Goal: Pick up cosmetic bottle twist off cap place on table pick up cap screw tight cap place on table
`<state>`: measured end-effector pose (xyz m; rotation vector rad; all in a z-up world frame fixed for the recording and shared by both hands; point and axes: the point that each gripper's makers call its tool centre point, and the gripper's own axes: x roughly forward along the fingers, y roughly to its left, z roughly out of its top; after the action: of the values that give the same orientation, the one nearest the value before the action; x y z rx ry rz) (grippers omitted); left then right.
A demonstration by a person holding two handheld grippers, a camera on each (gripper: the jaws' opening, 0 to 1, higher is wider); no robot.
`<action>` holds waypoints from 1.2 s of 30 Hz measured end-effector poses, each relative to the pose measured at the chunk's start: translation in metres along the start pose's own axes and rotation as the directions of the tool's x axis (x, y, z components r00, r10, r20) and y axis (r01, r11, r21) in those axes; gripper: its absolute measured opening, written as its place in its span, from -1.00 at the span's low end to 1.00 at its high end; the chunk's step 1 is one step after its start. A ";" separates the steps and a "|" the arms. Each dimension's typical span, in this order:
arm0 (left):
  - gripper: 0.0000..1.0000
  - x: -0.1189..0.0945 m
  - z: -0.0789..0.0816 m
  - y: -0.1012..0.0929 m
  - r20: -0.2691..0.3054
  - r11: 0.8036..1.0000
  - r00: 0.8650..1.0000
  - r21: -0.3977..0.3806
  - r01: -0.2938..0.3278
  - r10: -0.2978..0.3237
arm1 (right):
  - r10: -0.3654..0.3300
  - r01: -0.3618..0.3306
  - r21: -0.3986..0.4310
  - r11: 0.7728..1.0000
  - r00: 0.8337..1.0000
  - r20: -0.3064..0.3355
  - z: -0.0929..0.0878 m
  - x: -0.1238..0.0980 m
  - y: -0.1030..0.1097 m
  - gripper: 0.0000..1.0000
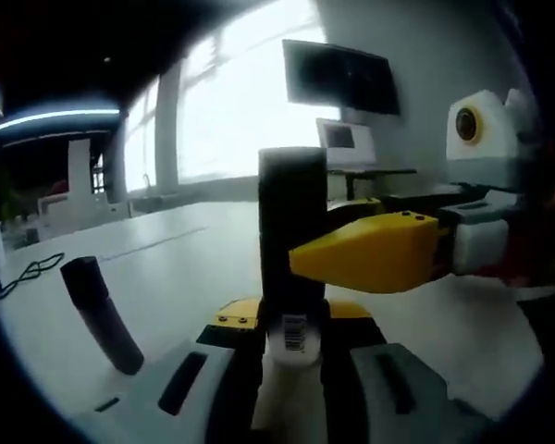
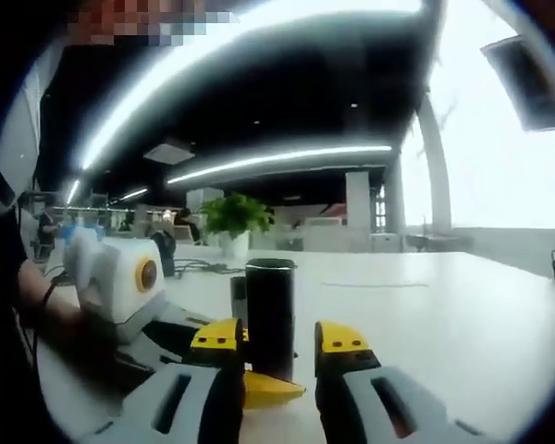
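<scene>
A cosmetic bottle stands upright between the jaws of my left gripper (image 1: 291, 326), which is shut on its white lower body (image 1: 291, 347) with a barcode label. Its tall black cap (image 1: 292, 217) rises above the jaws. My right gripper (image 1: 319, 236) comes in from the right, its yellow fingers (image 1: 370, 252) on either side of the cap. In the right gripper view the same black cap (image 2: 270, 314) sits between the jaws of my right gripper (image 2: 277, 338), which look shut on it. The left gripper (image 2: 250, 384) shows below and to the left.
A dark tube (image 1: 102, 314) leans on the white table (image 1: 166, 259) at the left, near a black cable (image 1: 28, 273). A monitor (image 1: 342, 79) and a small screen (image 1: 347, 139) stand at the back. A potted plant (image 2: 233, 217) sits far across the table (image 2: 444, 314). A person's arm (image 2: 37, 310) is at the left.
</scene>
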<state>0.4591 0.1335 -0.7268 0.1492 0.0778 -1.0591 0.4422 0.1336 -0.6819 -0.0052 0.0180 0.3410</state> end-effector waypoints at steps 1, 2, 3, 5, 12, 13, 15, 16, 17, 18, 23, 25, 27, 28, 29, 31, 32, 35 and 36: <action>-0.74 0.000 0.000 0.000 0.000 1.000 1.000 -0.003 -0.002 0.002 | 0.001 -0.001 0.000 1.000 1.000 0.002 0.000 0.001 0.000 -0.58; -0.74 0.000 0.000 0.000 0.000 1.000 1.000 -0.007 -0.003 0.003 | 0.003 -0.003 0.001 1.000 1.000 0.000 0.000 0.001 0.002 -0.60; -0.74 0.000 0.000 0.001 -0.001 1.000 1.000 -0.011 -0.004 0.004 | 0.005 -0.005 0.002 1.000 1.000 0.000 0.000 0.002 0.003 -0.63; -0.74 0.000 0.000 0.000 0.000 1.000 1.000 -0.012 -0.007 0.007 | 0.013 -0.013 -0.008 1.000 1.000 -0.006 -0.002 0.003 0.008 -0.66; -0.73 -0.001 0.000 0.000 0.007 1.000 1.000 0.010 -0.006 0.006 | 0.007 -0.007 -0.030 1.000 1.000 -0.019 -0.003 0.001 0.011 -0.75; -0.72 -0.001 0.000 0.000 0.007 1.000 1.000 0.009 -0.005 0.005 | 0.006 -0.007 -0.032 0.999 1.000 -0.019 -0.003 0.001 0.011 -0.76; -0.72 -0.002 0.000 -0.001 0.009 1.000 1.000 0.013 -0.005 0.005 | 0.007 -0.007 -0.025 1.000 1.000 -0.013 -0.004 0.000 0.011 -0.76; -0.72 -0.002 0.000 -0.001 0.011 1.000 1.000 0.016 -0.006 0.005 | 0.006 -0.006 -0.021 1.000 1.000 -0.011 -0.004 0.000 0.012 -0.76; -0.72 -0.003 0.001 -0.001 0.015 1.000 1.000 0.018 -0.006 0.005 | 0.000 -0.001 -0.014 1.000 1.000 -0.008 -0.003 0.000 0.010 -0.76; -0.72 -0.003 0.002 -0.002 0.020 1.000 1.000 0.019 -0.005 0.005 | -0.008 0.008 -0.020 1.000 1.000 -0.006 -0.003 0.000 0.008 -0.76; -0.68 -0.004 0.003 -0.004 0.030 1.000 1.000 0.016 -0.002 0.001 | -0.027 0.027 -0.001 1.000 1.000 -0.012 -0.002 0.002 -0.005 -0.76; -0.66 -0.003 0.004 -0.006 0.034 1.000 0.999 0.022 0.004 -0.005 | -0.034 0.034 0.009 0.999 0.999 -0.009 0.000 0.002 -0.008 -0.76; -0.63 -0.003 0.005 -0.005 0.038 1.000 0.999 0.026 0.006 -0.007 | -0.041 0.041 0.008 0.999 0.999 -0.006 0.001 0.003 -0.012 -0.76; -0.62 -0.003 0.005 -0.005 0.038 1.000 0.999 0.026 0.010 -0.011 | -0.044 0.044 0.005 0.999 0.999 -0.006 0.001 0.003 -0.014 -0.76; -0.62 -0.003 0.006 -0.006 0.039 1.000 0.999 0.022 0.013 -0.014 | -0.048 0.048 0.004 0.999 0.999 -0.006 0.002 0.004 -0.016 -0.76; -0.66 -0.005 0.007 -0.009 0.041 1.000 0.999 0.013 0.020 -0.021 | -0.057 0.057 0.000 0.998 0.998 -0.001 0.004 0.005 -0.021 -0.76; -0.66 -0.005 0.005 -0.012 0.031 0.999 0.999 0.019 0.031 -0.031 | -0.061 0.061 -0.001 0.998 0.998 0.001 0.005 0.005 -0.023 -0.76; -0.66 -0.006 0.000 -0.018 0.017 0.998 0.999 0.034 0.050 -0.051 | -0.069 0.069 -0.003 0.998 0.998 0.002 0.009 0.007 -0.029 -0.76; -0.66 -0.007 0.000 -0.018 0.020 0.998 0.999 0.032 0.050 -0.051 | -0.070 0.070 -0.001 0.998 0.998 0.004 0.010 0.008 -0.031 -0.76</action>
<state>0.4404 0.1306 -0.7274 0.1653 0.0458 -1.1124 0.4603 0.1069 -0.6723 -0.0061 0.0140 0.2710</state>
